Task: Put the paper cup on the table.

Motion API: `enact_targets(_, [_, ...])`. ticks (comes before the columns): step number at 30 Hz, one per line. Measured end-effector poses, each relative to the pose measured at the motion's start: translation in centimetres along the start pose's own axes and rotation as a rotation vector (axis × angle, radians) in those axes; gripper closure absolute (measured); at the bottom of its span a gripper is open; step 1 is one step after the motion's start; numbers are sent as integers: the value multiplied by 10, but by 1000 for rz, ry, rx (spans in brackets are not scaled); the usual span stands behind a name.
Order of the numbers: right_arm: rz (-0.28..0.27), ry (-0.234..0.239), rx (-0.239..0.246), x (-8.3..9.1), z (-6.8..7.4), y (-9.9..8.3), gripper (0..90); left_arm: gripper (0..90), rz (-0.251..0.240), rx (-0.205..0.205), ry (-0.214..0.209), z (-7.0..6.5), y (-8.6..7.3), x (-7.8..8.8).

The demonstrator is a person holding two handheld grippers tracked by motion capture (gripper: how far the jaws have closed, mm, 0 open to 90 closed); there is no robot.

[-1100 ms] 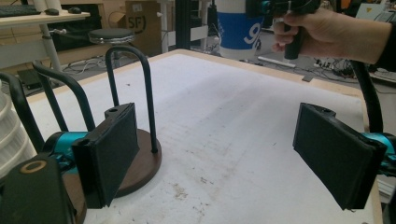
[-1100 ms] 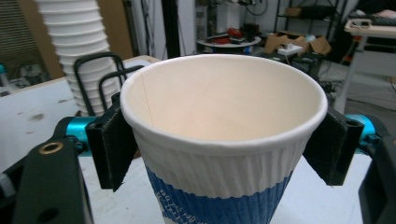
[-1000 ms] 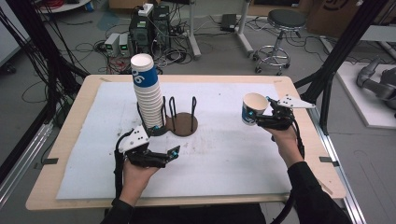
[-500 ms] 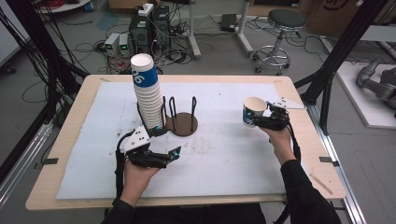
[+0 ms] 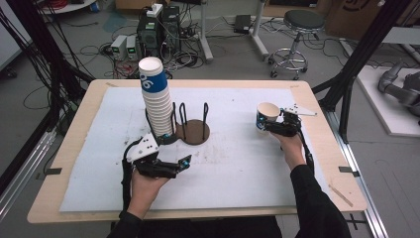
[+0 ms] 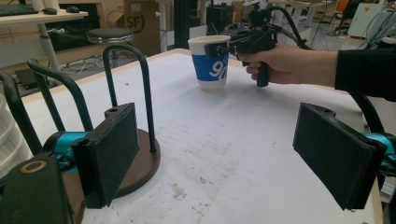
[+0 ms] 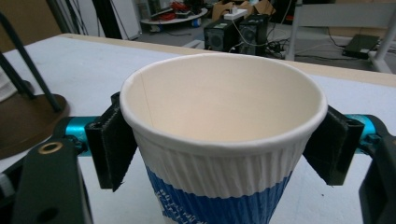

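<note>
A white paper cup (image 5: 266,117) with a blue band stands upright at the right of the table, at or just above the white mat. My right gripper (image 5: 266,125) is shut on it, one pad (image 7: 112,144) on each side below the rim of the cup (image 7: 224,140). A tall stack of the same cups (image 5: 156,99) rises beside a dark round holder (image 5: 194,132) with black wire hoops. My left gripper (image 5: 179,167) rests low in front of that holder, open with nothing between its jaws. In the left gripper view the holder (image 6: 135,158) is close by and the held cup (image 6: 210,60) stands farther off.
A white mat (image 5: 237,168) covers most of the wooden table (image 5: 69,148). Behind the table are computer cases, cables and a stool on the floor. Black frame posts stand at both sides.
My right gripper has come down toward the table with the cup in it. My left gripper has stayed where it was.
</note>
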State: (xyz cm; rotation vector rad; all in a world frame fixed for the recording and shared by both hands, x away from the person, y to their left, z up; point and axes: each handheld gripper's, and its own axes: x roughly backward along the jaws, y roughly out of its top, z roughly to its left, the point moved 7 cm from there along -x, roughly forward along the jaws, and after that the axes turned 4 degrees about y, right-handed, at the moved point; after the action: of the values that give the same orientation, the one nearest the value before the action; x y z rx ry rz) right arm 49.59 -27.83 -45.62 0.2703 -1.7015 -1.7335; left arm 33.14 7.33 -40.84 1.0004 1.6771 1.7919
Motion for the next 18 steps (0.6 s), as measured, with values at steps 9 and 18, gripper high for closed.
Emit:
enact_targets(9, [32, -11, -18, -2, 0, -5, 198, 143, 3, -3, 2, 0, 0, 0])
enact_targets(18, [86, -46, -16, 9, 3, -8, 193, 143, 6, 1, -3, -2, 0, -1])
